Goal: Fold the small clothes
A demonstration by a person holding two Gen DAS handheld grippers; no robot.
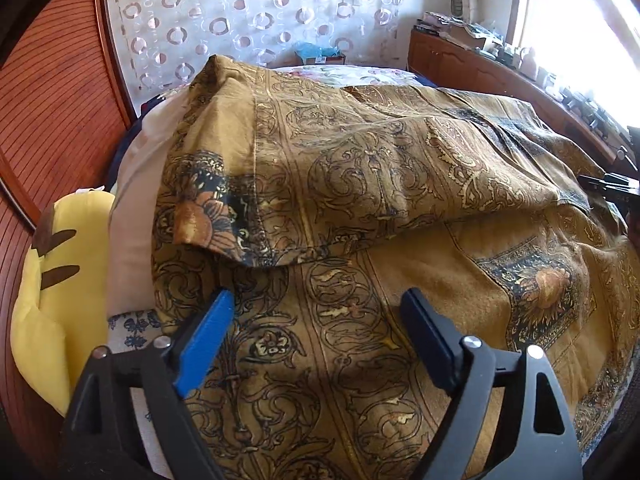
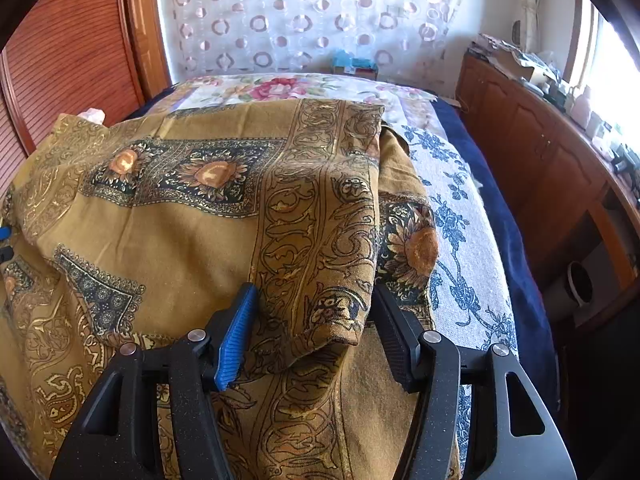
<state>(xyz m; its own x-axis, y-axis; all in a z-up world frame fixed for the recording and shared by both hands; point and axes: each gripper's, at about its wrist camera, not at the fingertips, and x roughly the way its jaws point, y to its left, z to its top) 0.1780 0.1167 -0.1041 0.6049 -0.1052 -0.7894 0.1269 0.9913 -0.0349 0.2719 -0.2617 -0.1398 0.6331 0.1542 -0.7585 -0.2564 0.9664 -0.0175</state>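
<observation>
Cloth [image 1: 400, 184] lies spread on the bed [image 2: 476, 240], its upper layer folded back over the lower. Left gripper [image 1: 320, 312] sits over the lower layer near the fold's edge, jaws apart. Right gripper [image 2: 316, 320] straddles a folded corner near the bed's right edge. Cushion [image 1: 56, 280] lies at the left edge; cabinet [image 2: 540, 168] stands beyond the right edge; curtain [image 2: 304, 12] hangs behind the far edge.

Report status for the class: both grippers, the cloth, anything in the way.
Left gripper open, nothing between its jaws. Right gripper around a folded cloth corner, pads not clearly pressing. Yellow cushion beside the cloth, not blocking.
</observation>
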